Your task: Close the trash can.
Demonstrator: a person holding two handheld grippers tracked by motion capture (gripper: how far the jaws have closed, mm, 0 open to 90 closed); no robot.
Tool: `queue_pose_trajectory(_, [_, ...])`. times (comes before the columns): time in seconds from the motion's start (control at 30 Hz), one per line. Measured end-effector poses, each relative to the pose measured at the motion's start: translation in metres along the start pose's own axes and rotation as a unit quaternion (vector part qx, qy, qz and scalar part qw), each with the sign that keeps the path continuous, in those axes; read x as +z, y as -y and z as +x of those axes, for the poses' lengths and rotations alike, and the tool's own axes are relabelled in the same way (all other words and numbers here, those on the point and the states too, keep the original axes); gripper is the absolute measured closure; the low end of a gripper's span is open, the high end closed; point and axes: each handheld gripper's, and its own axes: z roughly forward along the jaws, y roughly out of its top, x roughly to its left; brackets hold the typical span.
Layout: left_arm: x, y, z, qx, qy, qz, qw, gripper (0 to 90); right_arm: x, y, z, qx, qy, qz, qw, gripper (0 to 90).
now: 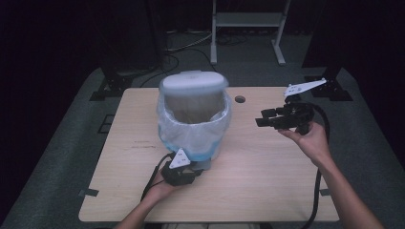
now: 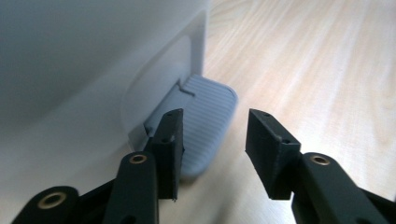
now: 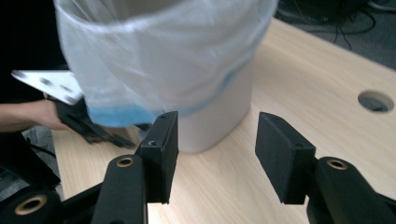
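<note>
Left gripper point(image 2: 212, 140) sits low at the pedal bin point(image 1: 193, 119), jaws parted, its left jaw over the grey foot pedal point(image 2: 205, 123); lid point(image 1: 193, 82) up. Right gripper point(image 1: 260, 118) hangs released, right of the bin liner point(image 3: 159, 60). Step: working the pedal. Next likely needs the right gripper at the liner rim.

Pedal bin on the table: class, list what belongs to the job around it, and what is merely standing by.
In the job:
pedal bin
bin liner
foot pedal
left hand-held gripper, jaws open at the pedal
right hand-held gripper, open

Standing by:
table
metal stand
</note>
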Motion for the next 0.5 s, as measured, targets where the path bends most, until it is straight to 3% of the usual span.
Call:
queue_pose_trajectory(0.17, [-0.015,0.000,-0.001,0.008,-0.004,-0.002,1.0000,53.4,0.007,0.019,-0.010,0.017,0.005,0.002,0.9998,46.2])
queue_pose_trajectory(0.23, [-0.020,0.002,-0.001,0.000,-0.005,-0.008,1.0000,52.9,0.009,0.025,-0.015,0.022,0.008,0.003,0.9997,46.1])
queue_pose_trajectory(0.5, [-0.038,0.001,0.004,0.002,-0.024,-0.013,0.9996,51.9,0.013,0.047,-0.024,0.039,0.016,0.008,0.9991,44.9])
